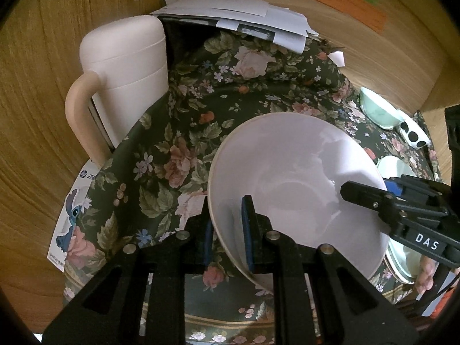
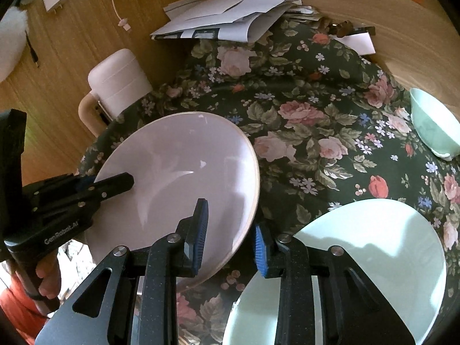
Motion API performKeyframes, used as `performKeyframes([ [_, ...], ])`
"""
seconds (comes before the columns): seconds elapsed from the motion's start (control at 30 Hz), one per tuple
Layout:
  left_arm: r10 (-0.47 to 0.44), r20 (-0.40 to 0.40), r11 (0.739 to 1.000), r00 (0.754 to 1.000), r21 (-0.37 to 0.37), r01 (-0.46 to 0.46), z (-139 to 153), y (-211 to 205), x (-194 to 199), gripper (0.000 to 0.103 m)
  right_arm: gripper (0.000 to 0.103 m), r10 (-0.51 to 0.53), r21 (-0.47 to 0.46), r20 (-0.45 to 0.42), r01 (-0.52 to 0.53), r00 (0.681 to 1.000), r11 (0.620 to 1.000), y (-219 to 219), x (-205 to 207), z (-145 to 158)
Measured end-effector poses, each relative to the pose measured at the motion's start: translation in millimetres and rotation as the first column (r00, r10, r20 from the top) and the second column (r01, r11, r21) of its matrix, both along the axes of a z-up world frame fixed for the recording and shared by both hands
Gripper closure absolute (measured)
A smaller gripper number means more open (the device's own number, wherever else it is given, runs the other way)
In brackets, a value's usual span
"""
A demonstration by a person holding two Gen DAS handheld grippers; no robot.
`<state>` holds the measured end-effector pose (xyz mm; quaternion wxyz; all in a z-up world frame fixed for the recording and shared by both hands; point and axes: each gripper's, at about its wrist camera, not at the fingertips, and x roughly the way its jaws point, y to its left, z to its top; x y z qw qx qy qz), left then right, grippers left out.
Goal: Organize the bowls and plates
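Now | left fingers [image 1: 247,224] grasping pale plate [image 1: 287,166] rim | right fingers [image 2: 200,230] released, astride rim

Both cameras ride just behind their own gripper fingers and look steeply down, from close, onto the flowered tablecloth [image 1: 224,97]. The left view faces the white plate [image 1: 293,178] from its left rim, the right view from its right rim. Both share that plate, the pale jug [image 2: 119,83], the papers [image 2: 230,14] and the green bowl [image 2: 434,126].
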<state>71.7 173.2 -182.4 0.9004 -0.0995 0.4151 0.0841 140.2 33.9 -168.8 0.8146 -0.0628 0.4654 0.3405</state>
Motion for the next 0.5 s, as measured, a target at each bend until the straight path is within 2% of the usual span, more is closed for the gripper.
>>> performKeyframes([
  [0.13, -0.008, 0.001, 1.000, 1.000, 0.018, 0.008, 1.5, -1.7, -1.0, 0.086, 0.072, -0.003, -0.003, 0.021, 0.003, 1.000, 1.000, -4.4, -2.1, 4.2],
  [0.2, -0.004, 0.008, 0.999, 1.000, 0.051, 0.004, 5.6, -4.6, -2.2, 0.082, 0.060, -0.011, 0.009, 0.042, 0.011, 0.999, 1.000, -9.5, -4.5, 10.6],
  [0.3, -0.005, 0.032, 0.997, 0.999, 0.081, 0.003, 15.2, -9.4, -4.5, 0.072, 0.048, -0.036, 0.015, 0.117, 0.035, 0.992, 0.999, -18.0, -9.9, 25.3],
  [0.4, -0.020, 0.076, 0.994, 0.997, 0.110, 0.012, 30.6, -17.7, -6.8, 0.061, 0.041, -0.052, 0.027, 0.172, 0.048, 0.984, 0.998, -27.5, -13.7, 40.5],
  [0.47, -0.035, 0.107, 0.992, 0.994, 0.128, 0.021, 40.7, -23.7, -8.0, 0.049, 0.038, -0.067, 0.044, 0.188, 0.059, 0.980, 0.997, -35.5, -14.7, 48.9],
  [0.5, -0.046, 0.124, 0.990, 0.991, 0.137, 0.028, 46.1, -27.8, -8.5, 0.047, 0.036, -0.077, 0.056, 0.197, 0.068, 0.977, 0.996, -40.8, -14.8, 53.8],
])
